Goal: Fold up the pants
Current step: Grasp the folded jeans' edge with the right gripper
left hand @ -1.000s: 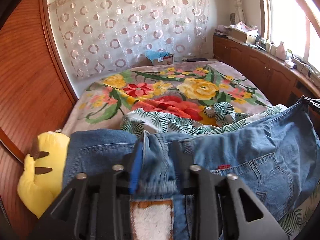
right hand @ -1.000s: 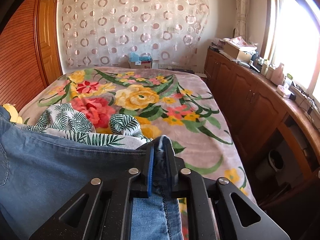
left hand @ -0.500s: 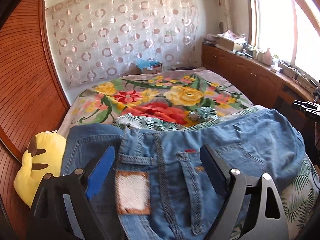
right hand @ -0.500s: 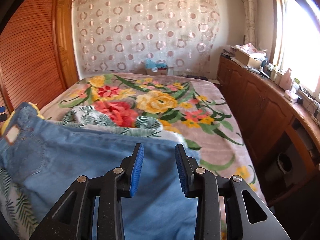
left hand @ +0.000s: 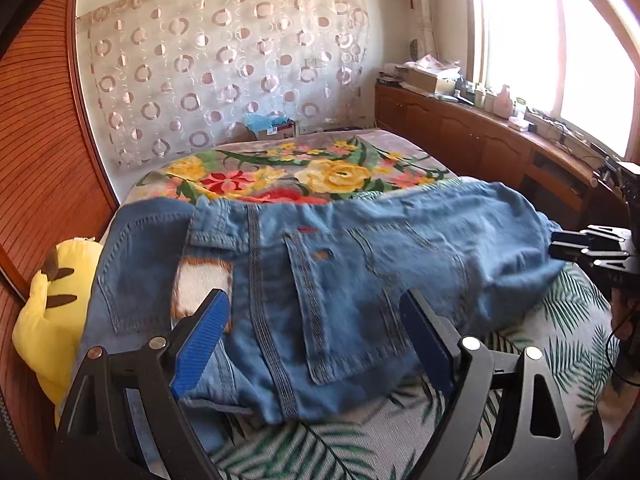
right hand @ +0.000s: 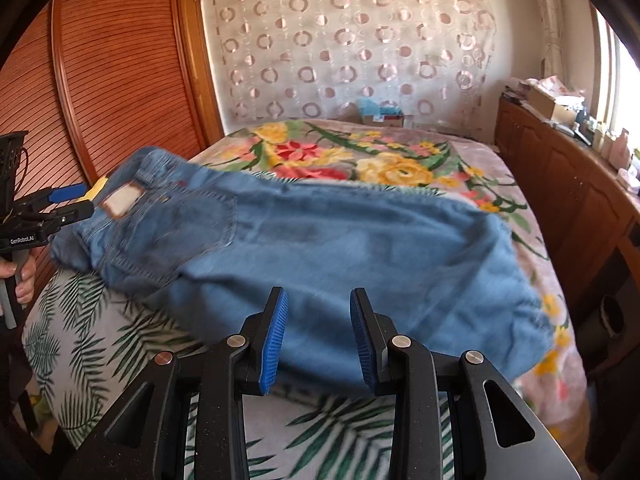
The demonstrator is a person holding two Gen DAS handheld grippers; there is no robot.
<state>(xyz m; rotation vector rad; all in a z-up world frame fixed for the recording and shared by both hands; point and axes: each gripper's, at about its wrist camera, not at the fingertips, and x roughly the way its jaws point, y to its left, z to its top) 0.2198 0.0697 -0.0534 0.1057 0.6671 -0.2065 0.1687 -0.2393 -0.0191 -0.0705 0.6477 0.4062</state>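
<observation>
Blue jeans (left hand: 360,248) lie folded across the near end of the bed, waistband and white patch label (left hand: 200,276) to the left. My left gripper (left hand: 314,304) stands wide open just short of the waist end, its blue pads clear of the denim. In the right wrist view the jeans (right hand: 340,240) stretch from the label (right hand: 120,200) at left to the folded leg end at right. My right gripper (right hand: 319,300) is open a little in front of the near edge, with nothing pinched. Each gripper shows in the other's view: left gripper (right hand: 68,200), right gripper (left hand: 576,244).
A yellow plush toy (left hand: 44,312) sits at the bed's left edge by the wooden slatted door (right hand: 100,80). A palm-leaf sheet (left hand: 560,320) lies under the jeans, with the floral blanket (left hand: 320,168) beyond. Wooden cabinets (left hand: 500,148) run along the right under the window.
Both grippers let go of the jeans, opened, and drew back towards the near edge. The jeans, held up at two edges before, now lie flat on the bed.
</observation>
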